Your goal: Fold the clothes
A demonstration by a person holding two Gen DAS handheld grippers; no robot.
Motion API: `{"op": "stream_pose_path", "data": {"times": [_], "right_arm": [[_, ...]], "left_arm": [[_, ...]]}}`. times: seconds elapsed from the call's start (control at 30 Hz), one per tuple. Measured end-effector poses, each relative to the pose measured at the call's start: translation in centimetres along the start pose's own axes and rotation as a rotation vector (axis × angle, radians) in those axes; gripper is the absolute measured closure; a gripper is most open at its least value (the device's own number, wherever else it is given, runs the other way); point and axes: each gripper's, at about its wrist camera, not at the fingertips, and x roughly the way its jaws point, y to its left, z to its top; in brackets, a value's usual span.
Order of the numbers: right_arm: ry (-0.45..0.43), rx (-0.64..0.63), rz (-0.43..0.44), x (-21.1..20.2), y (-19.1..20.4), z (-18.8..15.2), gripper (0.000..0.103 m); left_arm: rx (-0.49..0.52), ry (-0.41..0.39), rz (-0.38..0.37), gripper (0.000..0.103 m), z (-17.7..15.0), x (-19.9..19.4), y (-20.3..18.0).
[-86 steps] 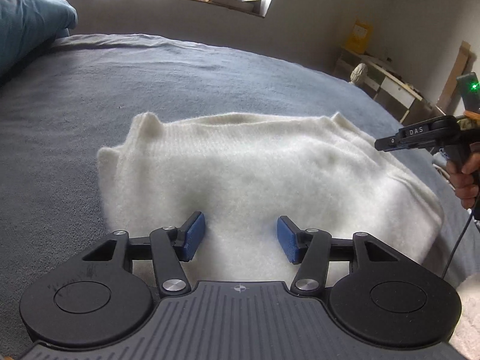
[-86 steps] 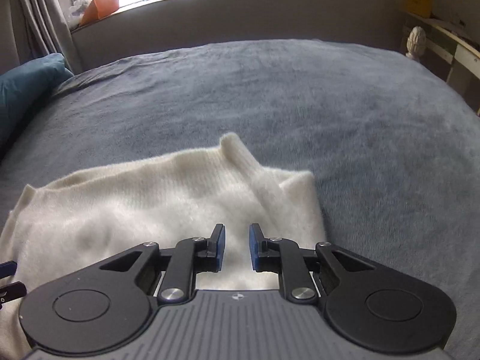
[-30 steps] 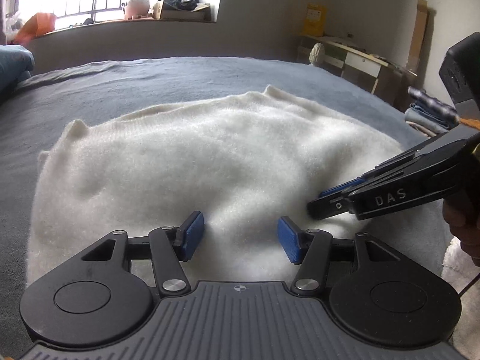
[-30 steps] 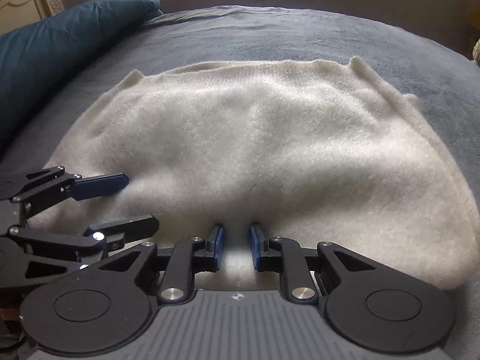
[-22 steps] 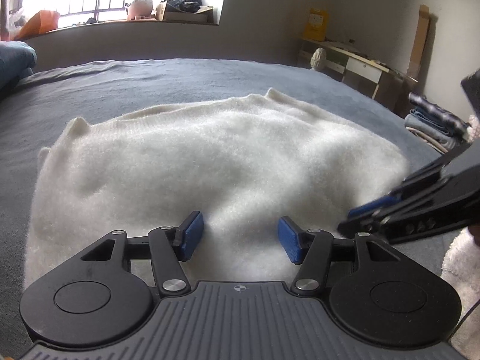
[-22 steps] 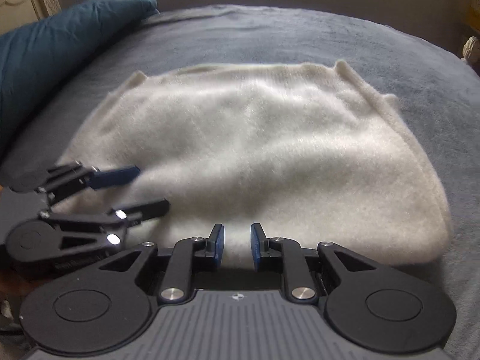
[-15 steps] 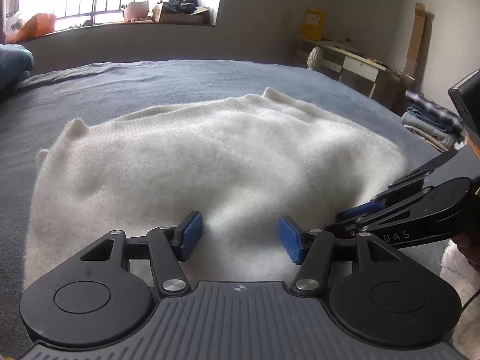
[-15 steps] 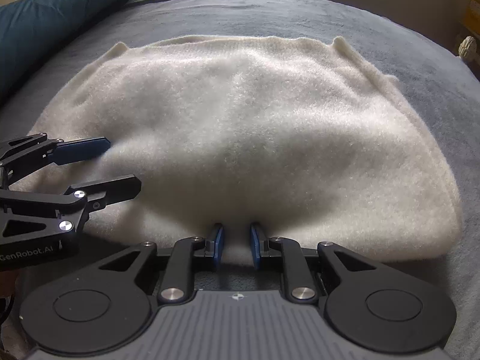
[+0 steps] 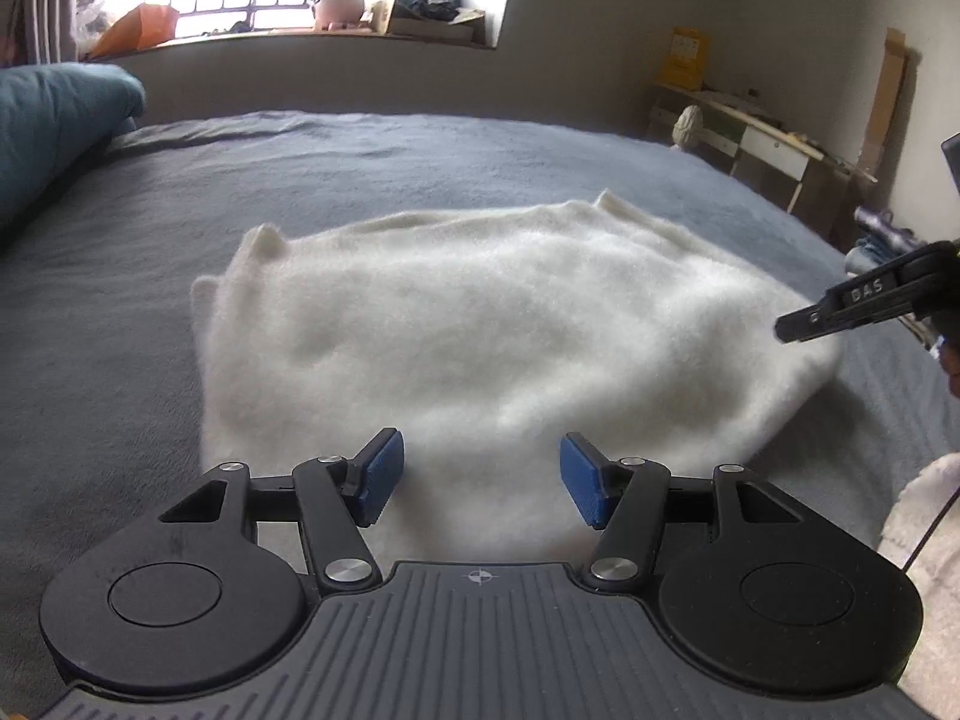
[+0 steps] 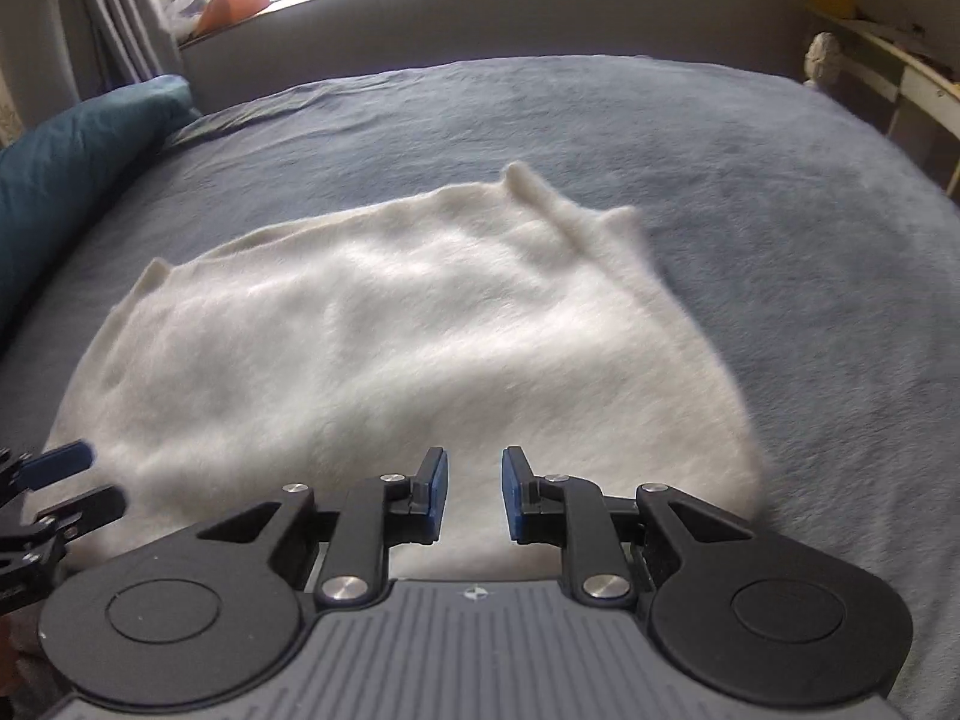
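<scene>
A fluffy white sweater lies folded into a rough rectangle on the grey bed cover. My left gripper hovers over the sweater's near edge, open wide, with nothing between its blue pads. In the right wrist view the sweater fills the middle, and my right gripper stands over its near edge, open by a narrow gap and holding nothing. The right gripper's tip also shows above the sweater's right side. The left gripper's fingers appear at the lower left.
A teal pillow lies at the bed's left side, also seen as the pillow. Another white fluffy garment sits at the lower right. A low desk stands past the bed's right edge. Grey cover surrounds the sweater.
Both grippers have drawn back and lifted from the sweater's near edge. The right gripper has moved off to the right and higher. The sweater lies in the same place.
</scene>
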Motion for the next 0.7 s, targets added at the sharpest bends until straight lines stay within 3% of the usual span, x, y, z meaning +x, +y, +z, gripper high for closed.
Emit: {"op": "stream_pose_path", "data": {"times": [0.1,0.27,0.47,0.7], "right_arm": [[0.02,0.07,-0.049,1.2,-2.4,0.2,0.082],[0.061,0.154,-0.05,3.4,-4.0,-0.6,0.083],[0.058,0.147,-0.063,3.3,-3.8,-0.8,0.083],[0.039,0.137,-0.079,2.2,-3.5,-0.4,0.082]], "left_arm": [[-0.001,0.018,0.017,0.045,-1.1,0.6,0.6],[-0.007,0.013,0.025,0.043,-1.1,0.7,0.6],[-0.02,0.032,0.022,0.043,-0.9,0.7,0.8],[-0.078,0.116,0.045,0.043,0.6,1.1,0.6]]}}
